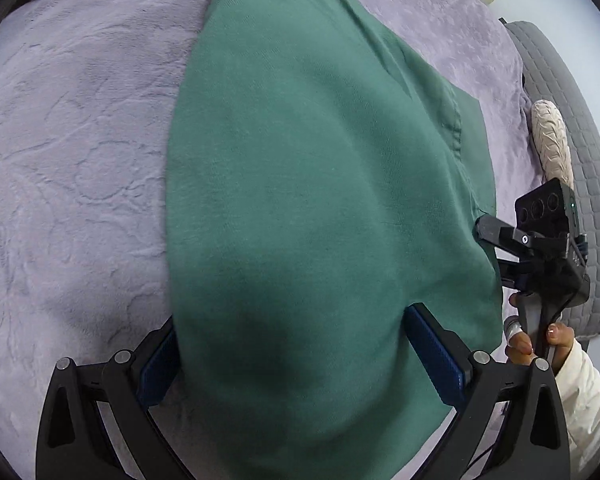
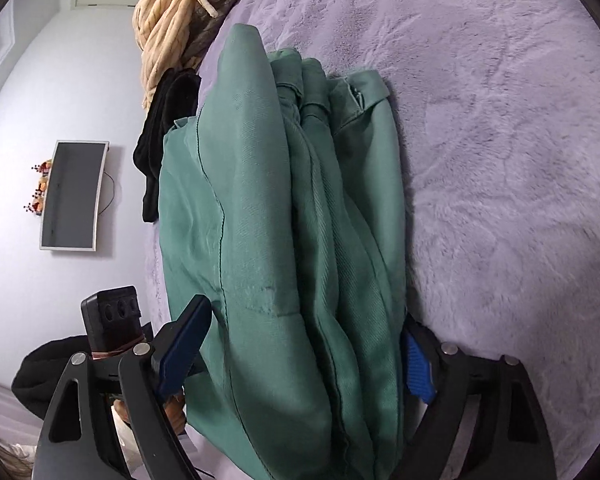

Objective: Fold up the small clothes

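Note:
A green garment (image 1: 320, 200), folded into a long stack, lies on a lilac plush blanket (image 1: 72, 152). My left gripper (image 1: 292, 360) has its fingers wide apart on either side of the near end of the garment. The cloth fills the gap between its blue pads (image 1: 436, 356). In the right wrist view the garment (image 2: 300, 240) shows several folded layers on edge. My right gripper (image 2: 300, 344) also straddles the stack, jaws spread, one finger on each side. The right gripper also shows in the left wrist view (image 1: 496, 236), at the garment's right edge.
A grey quilted cover (image 1: 572, 160) and a cream knitted roll (image 1: 550, 140) lie at the right of the bed. A beige blanket (image 2: 176, 20) and a black cloth (image 2: 164, 136) lie beyond the garment. A wall screen (image 2: 72, 196) hangs at the left.

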A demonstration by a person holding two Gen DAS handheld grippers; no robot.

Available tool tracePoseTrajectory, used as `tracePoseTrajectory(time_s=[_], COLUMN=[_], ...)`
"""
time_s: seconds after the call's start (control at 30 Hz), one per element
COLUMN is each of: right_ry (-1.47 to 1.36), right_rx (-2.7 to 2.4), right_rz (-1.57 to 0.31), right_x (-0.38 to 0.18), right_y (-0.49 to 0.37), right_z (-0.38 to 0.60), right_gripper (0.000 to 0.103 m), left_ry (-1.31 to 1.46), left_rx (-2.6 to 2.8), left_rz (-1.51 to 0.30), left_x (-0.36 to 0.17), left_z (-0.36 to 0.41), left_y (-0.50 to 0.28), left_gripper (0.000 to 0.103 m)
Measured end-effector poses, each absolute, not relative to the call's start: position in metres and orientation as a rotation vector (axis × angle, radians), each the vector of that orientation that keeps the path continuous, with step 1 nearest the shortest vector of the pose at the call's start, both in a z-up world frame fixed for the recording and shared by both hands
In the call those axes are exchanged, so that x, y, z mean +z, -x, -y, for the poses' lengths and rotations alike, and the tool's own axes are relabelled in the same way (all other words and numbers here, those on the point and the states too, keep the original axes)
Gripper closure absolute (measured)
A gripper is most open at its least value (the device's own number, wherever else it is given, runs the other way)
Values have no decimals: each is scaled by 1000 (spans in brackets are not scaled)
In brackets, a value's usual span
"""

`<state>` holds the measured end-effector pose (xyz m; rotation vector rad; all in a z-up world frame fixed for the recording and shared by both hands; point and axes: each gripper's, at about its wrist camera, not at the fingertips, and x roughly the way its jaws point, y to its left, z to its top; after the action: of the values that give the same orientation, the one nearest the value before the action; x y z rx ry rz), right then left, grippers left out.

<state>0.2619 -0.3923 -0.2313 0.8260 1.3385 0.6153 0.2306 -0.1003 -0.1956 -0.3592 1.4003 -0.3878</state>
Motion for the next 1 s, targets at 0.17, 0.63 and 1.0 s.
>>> tracePoseTrajectory(time_s=[0.17,0.63,1.0], right_ry=[-887,-982,-968], right_rx=[606,800,866], right_rz=[-1347,-1228,-1227], right_x=[-232,-160,-148], right_y=[-257,-217,-147], right_z=[395,375,285], right_gripper=[67,80,80], left_ry=[348,430,352], left_rx=[-376,-388,-338], left_rz=[-1379,-1252,-1224], left_x=[-193,-126,-84], left_z=[108,85,14], left_y=[-233,-202,-104], left_gripper=[9,51,51])
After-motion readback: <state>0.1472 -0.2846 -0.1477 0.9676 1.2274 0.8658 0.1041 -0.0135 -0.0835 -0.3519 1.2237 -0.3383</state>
